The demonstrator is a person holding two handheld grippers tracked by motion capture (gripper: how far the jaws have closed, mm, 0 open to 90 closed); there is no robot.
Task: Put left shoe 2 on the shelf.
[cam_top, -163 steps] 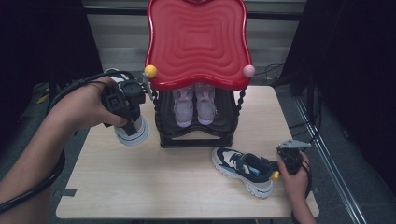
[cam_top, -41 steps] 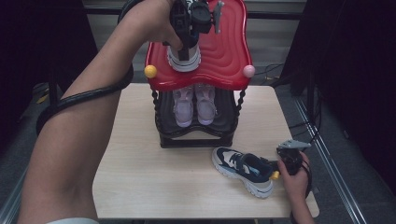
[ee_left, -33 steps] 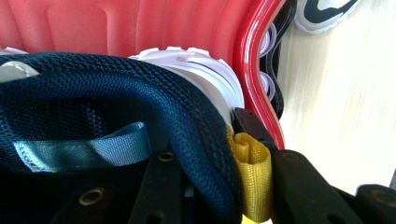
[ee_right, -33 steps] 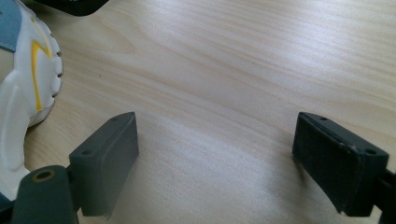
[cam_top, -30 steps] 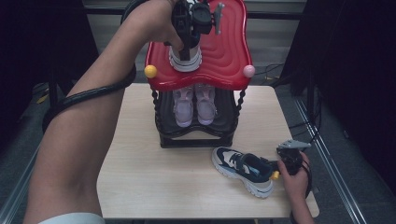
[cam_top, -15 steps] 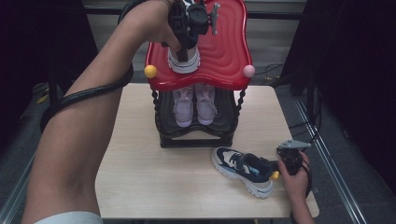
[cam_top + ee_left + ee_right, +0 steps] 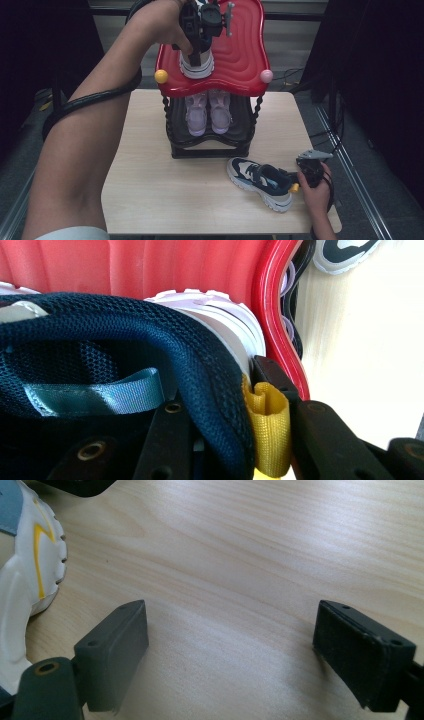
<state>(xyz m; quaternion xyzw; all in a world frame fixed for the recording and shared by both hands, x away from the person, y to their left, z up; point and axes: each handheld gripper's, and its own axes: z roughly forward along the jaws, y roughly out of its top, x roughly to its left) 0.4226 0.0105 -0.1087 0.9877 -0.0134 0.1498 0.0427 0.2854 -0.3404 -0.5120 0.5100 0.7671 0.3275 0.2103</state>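
Now set atop the red rack (image 7: 240,55), heel toward its front edge: navy sneaker (image 7: 196,62), collar apparently clamped in the left hand-held gripper (image 7: 197,30). Right hand-held gripper (image 7: 230,650) wide open, empty, beside its mate (image 7: 260,182) below the rack.

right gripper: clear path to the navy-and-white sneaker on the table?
Probably yes. The right gripper sits open beside the heel of the navy-and-white sneaker on the wooden table, with only bare tabletop between its fingers; nothing blocks it.
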